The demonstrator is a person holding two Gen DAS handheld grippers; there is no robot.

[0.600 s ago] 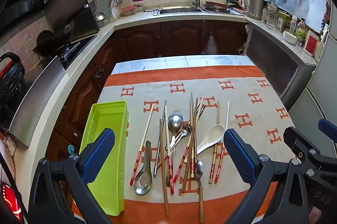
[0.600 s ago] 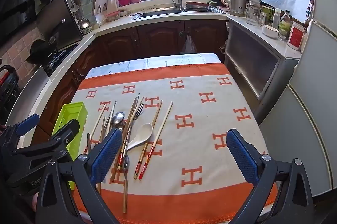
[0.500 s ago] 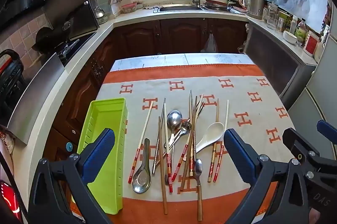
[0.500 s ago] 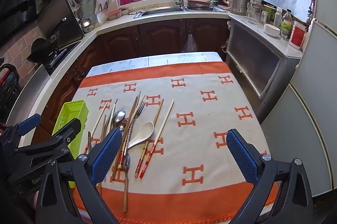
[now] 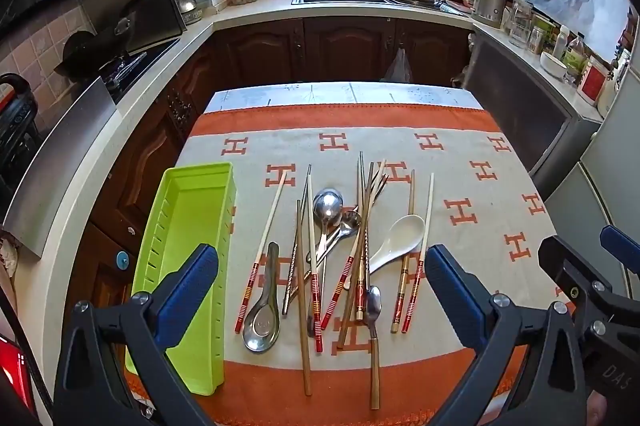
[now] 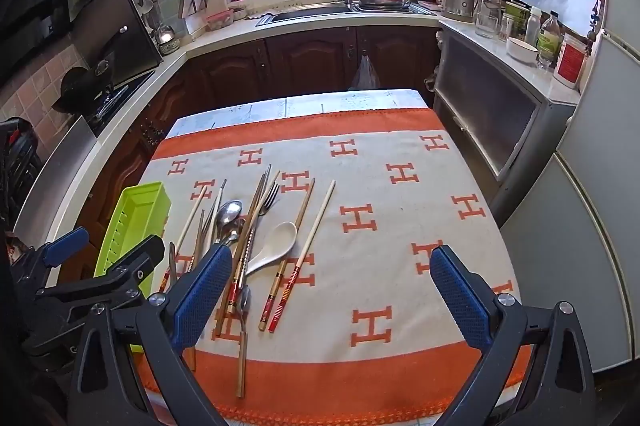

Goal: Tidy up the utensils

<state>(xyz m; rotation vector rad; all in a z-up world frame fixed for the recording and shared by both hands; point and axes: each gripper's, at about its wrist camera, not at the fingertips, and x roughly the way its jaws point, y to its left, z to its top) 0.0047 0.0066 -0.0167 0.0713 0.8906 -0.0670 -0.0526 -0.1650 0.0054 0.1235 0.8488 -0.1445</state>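
kitchen island draped in an orange and cream cloth with h shapes (image 6: 400, 209), dark wood cabinets and a sink under the window behind it. the jumble of metal spoons, a fork and wooden chopsticks with red banded ends (image 5: 340, 258) sits left of centre on the cloth, and a white ceramic soup spoon (image 5: 400, 240) is tangled in its right side. a long lime green plastic tray (image 5: 188, 266) lies just beside the pile on the left, nothing in it yet.

left gripper (image 5: 320, 294) hangs above the near end of the pile, jaws spread wide and holding nothing. right gripper (image 6: 332, 298) is the same, spread wide and bare, over open cloth right of the pile.

my worry: everything overlaps, so pinching one chopstick will likely drag or flick its neighbours. some handles reach down near the front edge, so a nudge could roll them off. the tray hugs the left edge too, so a bump could shove it over.

plenty of free cloth on the right half and far end for sorting.
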